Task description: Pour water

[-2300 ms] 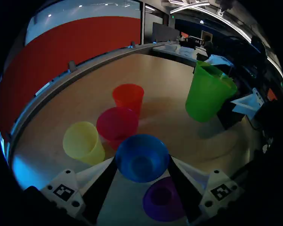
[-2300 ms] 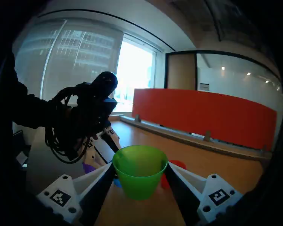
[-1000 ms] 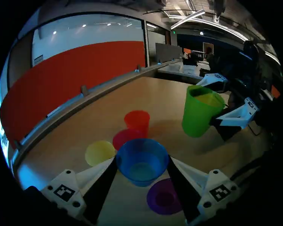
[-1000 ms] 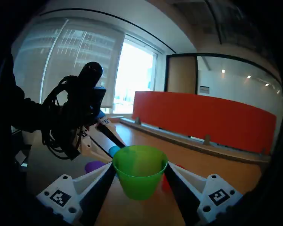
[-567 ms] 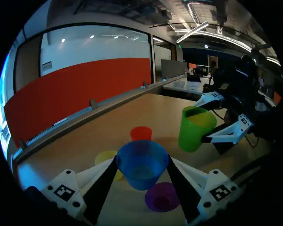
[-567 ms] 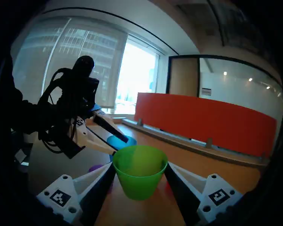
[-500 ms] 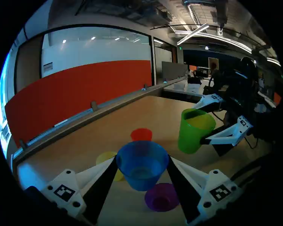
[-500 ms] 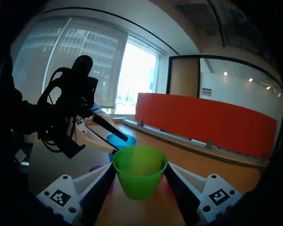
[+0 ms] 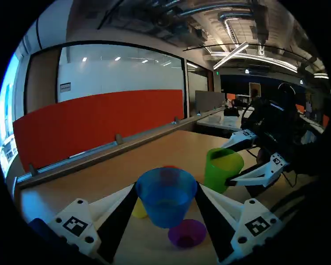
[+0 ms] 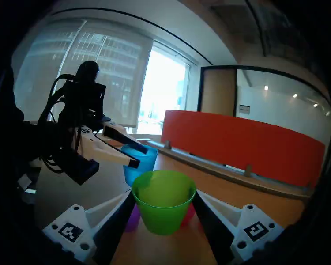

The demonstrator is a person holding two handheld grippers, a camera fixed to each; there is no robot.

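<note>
My left tongs (image 9: pixel 165 191) are closed to about a cup's width, both fingers pressing on the sides of the blue cup (image 9: pixel 166 203). My right tongs (image 10: pixel 163 194) hold the green cup (image 10: pixel 163 203) the same way, partly closed with a finger on each flank. Both cups are upright and, as I judge it, lifted off the table (image 9: pixel 178 148), near each other but not touching. In the right gripper view the blue one sits just beyond the green rim, to its left and a little higher. There seems to be a shallow pool low in the blue cup, though the tinted plastic and dim light make that hard to swear to. I cannot tell whether the green one holds anything. I take the step in hand to be lining up for the pour, with no tipping begun. To do it well I should bring the blue lip over the middle of the green mouth rather than its edge. I should hold the green cup level and roll my left wrist slowly, so the stream starts thin and lands inside. These cups look light and tapered, so I'd squeeze firmly enough that the blue one cannot slide out as it tilts, yet not so hard that its wall buckles. The purple cup (image 9: pixel 187 232) and yellow cup (image 9: pixel 139 210) stand on the table beneath the blue one, and any spill would land among them.
</note>
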